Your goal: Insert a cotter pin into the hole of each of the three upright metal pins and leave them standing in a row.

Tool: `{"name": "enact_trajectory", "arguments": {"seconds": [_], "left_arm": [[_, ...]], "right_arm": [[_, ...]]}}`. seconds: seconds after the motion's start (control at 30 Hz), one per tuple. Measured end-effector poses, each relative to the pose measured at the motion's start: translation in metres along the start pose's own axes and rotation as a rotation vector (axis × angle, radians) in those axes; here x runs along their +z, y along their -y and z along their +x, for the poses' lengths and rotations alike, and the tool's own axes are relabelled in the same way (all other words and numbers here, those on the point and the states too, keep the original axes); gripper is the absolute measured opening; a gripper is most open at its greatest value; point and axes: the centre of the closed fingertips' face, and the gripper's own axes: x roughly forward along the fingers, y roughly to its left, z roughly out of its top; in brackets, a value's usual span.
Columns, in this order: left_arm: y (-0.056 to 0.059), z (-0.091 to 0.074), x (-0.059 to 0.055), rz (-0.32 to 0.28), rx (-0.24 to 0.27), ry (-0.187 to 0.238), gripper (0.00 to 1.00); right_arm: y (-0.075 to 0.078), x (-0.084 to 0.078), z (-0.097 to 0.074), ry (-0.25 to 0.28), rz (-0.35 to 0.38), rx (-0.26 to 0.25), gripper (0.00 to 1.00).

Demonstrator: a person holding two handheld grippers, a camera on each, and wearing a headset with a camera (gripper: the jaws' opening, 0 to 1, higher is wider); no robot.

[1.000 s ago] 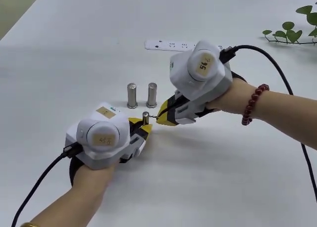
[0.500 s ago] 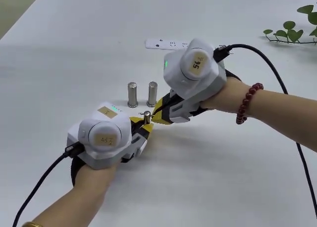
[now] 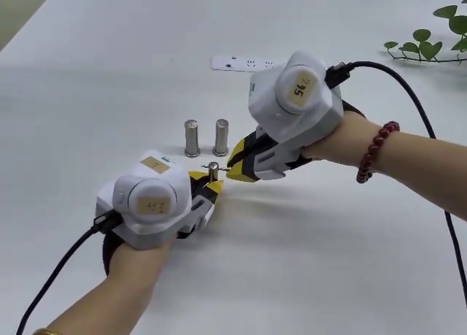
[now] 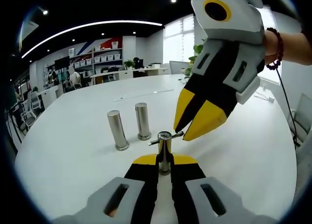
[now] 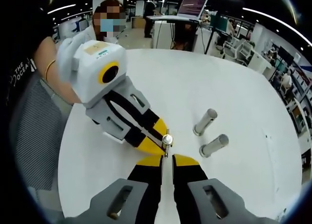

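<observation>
Just in front of the two other pins (image 4: pixel 118 130) on the bench (image 3: pixel 328 262), my left gripper (image 4: pixel 165 161) has its jaws clamped on the third metal pin (image 4: pixel 165 153), my right gripper (image 4: pixel 181 134) has its jaws pinching the cotter pin (image 4: pixel 156 141) at its hole, and a skewed push could bend it or lever the pin over.

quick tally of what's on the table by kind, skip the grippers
metal pin: 3
cotter pin: 1
power strip: 1
leafy plant sprig: 1
total: 6
</observation>
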Motion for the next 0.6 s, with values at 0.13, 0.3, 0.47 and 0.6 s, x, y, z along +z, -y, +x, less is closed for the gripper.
{"name": "enact_trajectory", "arguments": {"seconds": [0.13, 0.3, 0.47, 0.6], "left_arm": [[-0.0003, -0.0002, -0.0002, -0.005, 0.005, 0.0, 0.05], [-0.0005, -0.0005, -0.0004, -0.009, 0.007, 0.001, 0.05], [-0.0005, -0.0006, -0.0003, -0.012, 0.011, 0.003, 0.05], [-0.0004, -0.0005, -0.0001, -0.011, 0.012, 0.004, 0.05]], "right_arm": [[-0.0028, 0.0021, 0.0003, 0.006, -0.005, 0.003, 0.0], [-0.0041, 0.0057, 0.0027, 0.006, -0.013, 0.003, 0.0], [-0.0036, 0.0074, 0.0039, 0.004, -0.022, 0.0, 0.0], [-0.004, 0.0085, 0.0044, 0.006, -0.03, 0.001, 0.0]]}}
